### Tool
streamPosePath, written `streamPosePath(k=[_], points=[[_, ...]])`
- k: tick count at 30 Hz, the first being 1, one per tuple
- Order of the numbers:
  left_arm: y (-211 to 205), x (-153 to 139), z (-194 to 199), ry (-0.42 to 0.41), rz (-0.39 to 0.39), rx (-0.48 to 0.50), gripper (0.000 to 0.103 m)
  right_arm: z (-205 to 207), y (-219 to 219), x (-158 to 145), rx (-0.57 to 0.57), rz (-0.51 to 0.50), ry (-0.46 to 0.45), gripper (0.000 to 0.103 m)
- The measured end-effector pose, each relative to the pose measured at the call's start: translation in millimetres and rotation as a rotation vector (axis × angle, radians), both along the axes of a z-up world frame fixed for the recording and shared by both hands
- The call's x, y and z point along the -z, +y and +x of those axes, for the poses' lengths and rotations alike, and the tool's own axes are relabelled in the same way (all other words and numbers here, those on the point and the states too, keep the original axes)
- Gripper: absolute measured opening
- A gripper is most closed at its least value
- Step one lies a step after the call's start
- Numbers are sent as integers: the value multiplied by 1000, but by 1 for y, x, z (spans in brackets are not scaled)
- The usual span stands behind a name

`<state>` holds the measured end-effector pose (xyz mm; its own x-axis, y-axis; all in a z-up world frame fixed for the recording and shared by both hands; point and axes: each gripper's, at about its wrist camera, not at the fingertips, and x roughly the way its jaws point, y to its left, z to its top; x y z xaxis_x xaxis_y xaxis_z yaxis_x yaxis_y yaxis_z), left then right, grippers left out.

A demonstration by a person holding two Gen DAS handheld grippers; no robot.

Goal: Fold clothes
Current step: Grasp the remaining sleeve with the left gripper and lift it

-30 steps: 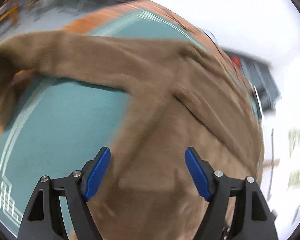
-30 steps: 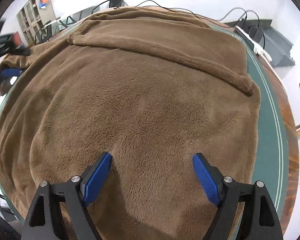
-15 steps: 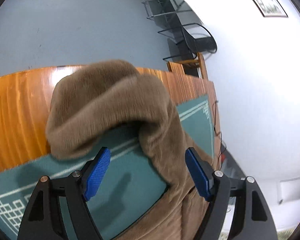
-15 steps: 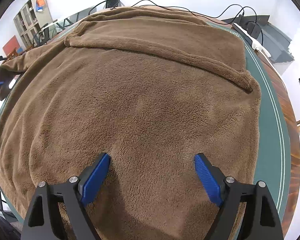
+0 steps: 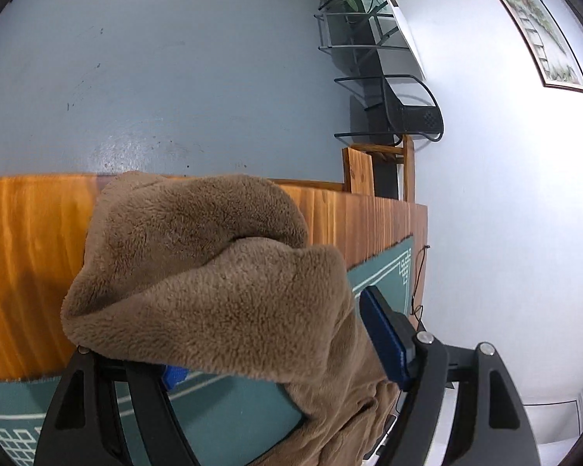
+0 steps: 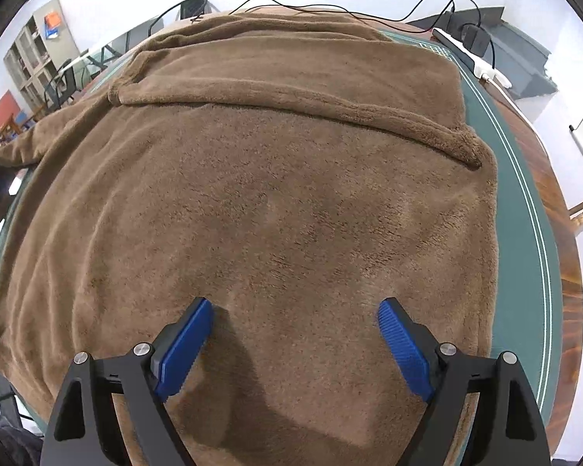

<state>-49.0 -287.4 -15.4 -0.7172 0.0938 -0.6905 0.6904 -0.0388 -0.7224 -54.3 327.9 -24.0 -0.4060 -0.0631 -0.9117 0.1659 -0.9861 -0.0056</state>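
Observation:
A brown fleece garment (image 6: 276,194) lies spread over the green mat (image 6: 524,209), with a folded band across its far part. My right gripper (image 6: 295,334) is open just above the garment's near middle, holding nothing. In the left wrist view the garment's sleeve end (image 5: 213,264) bulges up between the fingers of my left gripper (image 5: 280,345), near the table's wooden edge (image 5: 27,256). The left jaws are wide apart. The fleece drapes over and hides the left fingertip; the right finger (image 5: 381,334) shows beside it.
The green mat (image 5: 229,419) has a white patterned border. A power strip (image 6: 470,58) with cables lies at the table's far right. Chairs (image 5: 404,112) and a wooden stand (image 5: 373,171) are on the floor beyond the table edge. Shelves (image 6: 39,50) stand far left.
My left gripper swung from over the garment's body to its sleeve end at the table edge and moved in until the sleeve lies between its fingers. My right gripper barely moved.

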Motion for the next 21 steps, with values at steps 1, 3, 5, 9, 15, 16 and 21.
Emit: streamPosePath(k=[1, 3, 5, 9, 15, 16, 21], points=[[-2, 0, -3, -8, -7, 4, 80, -1, -2, -1, -4, -1, 1, 89], [-5, 0, -6, -18, -11, 9, 79, -3, -7, -3, -14, 4, 6, 89], [-7, 0, -9, -28, -15, 14, 66, -5, -9, -4, -29, 13, 14, 89], [-13, 1, -15, -49, -24, 23, 27, -6, -21, 0, -31, 7, 14, 89], [-9, -27, -39, -67, -163, 88, 23, -2, -9, -2, -2, 8, 14, 89], [-6, -36, -45, -69, -204, 106, 23, -2, -7, -3, 3, 7, 14, 89], [20, -90, -83, -41, -435, 218, 23, -5, 2, -5, 32, -3, 18, 89]])
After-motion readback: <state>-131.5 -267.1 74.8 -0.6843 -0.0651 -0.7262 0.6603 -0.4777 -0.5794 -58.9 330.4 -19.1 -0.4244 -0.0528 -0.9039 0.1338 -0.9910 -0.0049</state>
